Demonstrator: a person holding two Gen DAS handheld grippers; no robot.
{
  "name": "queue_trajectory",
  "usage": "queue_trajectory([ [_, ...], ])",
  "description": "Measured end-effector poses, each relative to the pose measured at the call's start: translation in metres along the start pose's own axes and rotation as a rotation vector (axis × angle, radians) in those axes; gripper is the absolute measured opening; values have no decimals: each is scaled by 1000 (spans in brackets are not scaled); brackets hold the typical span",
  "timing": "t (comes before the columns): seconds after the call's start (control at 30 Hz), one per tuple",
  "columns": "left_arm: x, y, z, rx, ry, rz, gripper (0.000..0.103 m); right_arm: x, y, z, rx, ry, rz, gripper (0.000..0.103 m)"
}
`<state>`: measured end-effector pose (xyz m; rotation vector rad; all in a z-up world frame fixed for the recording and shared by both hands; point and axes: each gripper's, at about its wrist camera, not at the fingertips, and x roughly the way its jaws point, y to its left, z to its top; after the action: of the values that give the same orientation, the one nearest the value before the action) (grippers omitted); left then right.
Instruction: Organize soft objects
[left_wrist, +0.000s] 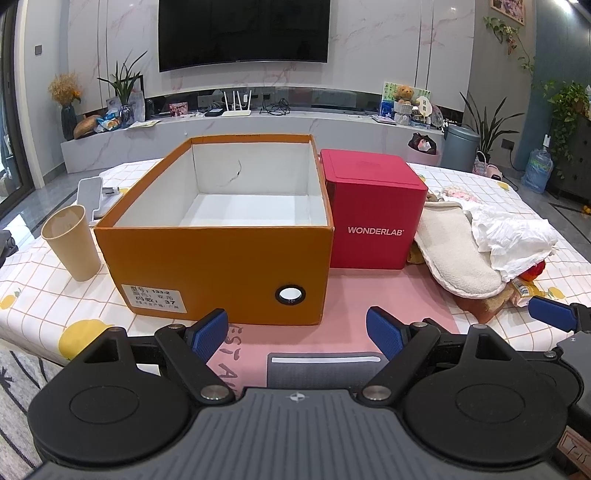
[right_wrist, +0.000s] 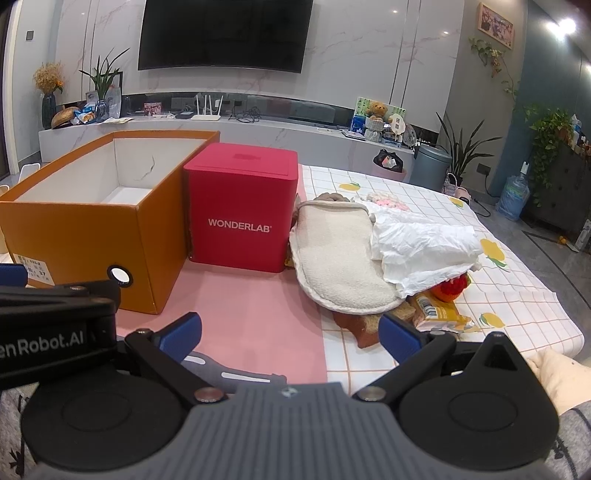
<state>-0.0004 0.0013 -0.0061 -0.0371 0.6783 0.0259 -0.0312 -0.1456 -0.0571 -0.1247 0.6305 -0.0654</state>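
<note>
The soft things — a cream fluffy cloth (right_wrist: 341, 254), a crumpled white cloth (right_wrist: 421, 247) and a red plush toy (right_wrist: 452, 286) — lay in a heap on the table (right_wrist: 517, 295), toward its right side, just beside the red box (right_wrist: 240, 210). The open orange box (left_wrist: 218, 236) stood touching the red box on its other side, with a paper cup (left_wrist: 72, 247) near the table's left edge. Both the left gripper (left_wrist: 297, 328) and the right gripper (right_wrist: 290, 332) hung over the near edge — jaws spread wide, holding nothing.
</note>
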Motion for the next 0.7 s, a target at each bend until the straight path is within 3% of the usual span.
queue_trajectory([
  [0.7,-1,0,-3,-19,-13,17,103,1,0,0,1,7,-1,100],
])
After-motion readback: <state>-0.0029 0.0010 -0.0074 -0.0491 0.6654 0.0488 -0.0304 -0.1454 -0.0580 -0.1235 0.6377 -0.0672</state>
